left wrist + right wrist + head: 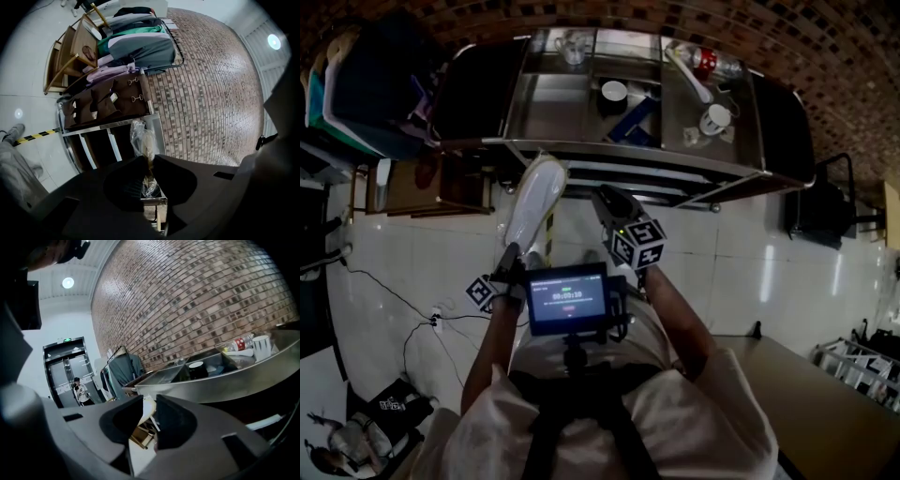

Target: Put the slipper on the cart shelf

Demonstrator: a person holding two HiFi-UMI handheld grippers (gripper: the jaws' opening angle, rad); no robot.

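Left gripper [514, 256] clamped on the white slipper [534, 202], toe up near the steel cart [581, 143], right gripper [605, 196] alongside, jaws a little apart, holding nothing

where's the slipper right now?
Head view, left of centre: the slipper is held in the air by the left gripper, just below the cart's front edge, not yet on a shelf.
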